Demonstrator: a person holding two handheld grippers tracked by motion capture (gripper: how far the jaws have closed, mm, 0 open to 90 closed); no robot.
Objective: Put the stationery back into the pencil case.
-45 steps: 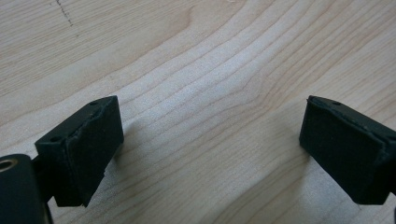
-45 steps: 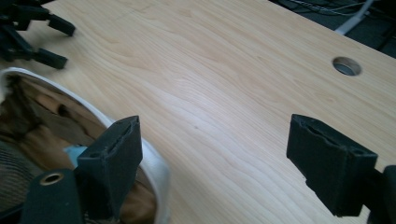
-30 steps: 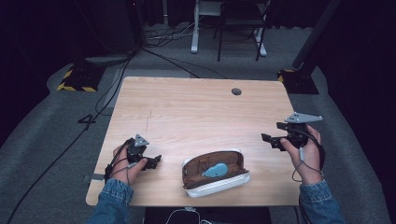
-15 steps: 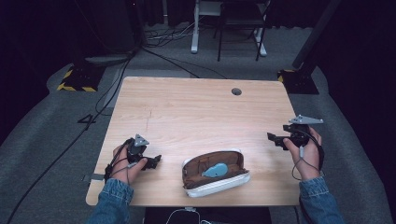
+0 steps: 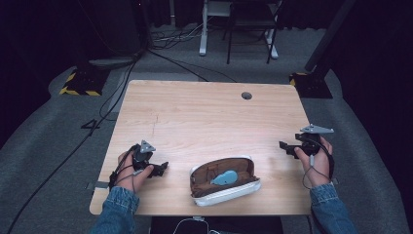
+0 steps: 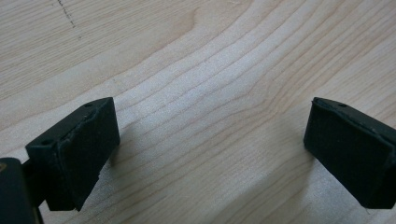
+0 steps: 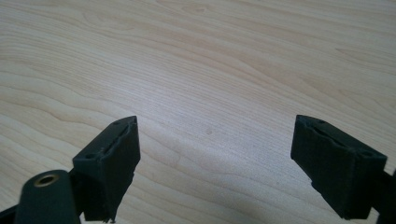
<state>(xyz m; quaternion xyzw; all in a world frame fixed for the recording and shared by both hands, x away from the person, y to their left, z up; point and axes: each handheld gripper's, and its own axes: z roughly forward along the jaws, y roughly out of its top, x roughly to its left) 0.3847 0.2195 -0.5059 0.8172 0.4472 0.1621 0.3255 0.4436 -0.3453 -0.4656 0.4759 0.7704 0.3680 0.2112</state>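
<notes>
Dark studio lab, black curtains (image 5: 44, 29), floor cables (image 5: 160, 53), hazard-striped base (image 5: 78, 85)

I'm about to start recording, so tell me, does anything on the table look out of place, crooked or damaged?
Nothing looks damaged or spilled. The open pouch lies slightly askew near the table's front edge, with a light blue item inside. Both the left gripper and right gripper are open over bare wood.

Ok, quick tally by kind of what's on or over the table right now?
Hand-held grippers: 2, left and right, both open.
Open pouch: 1.
Light blue item inside the pouch: 1.
Total: 4.
</notes>
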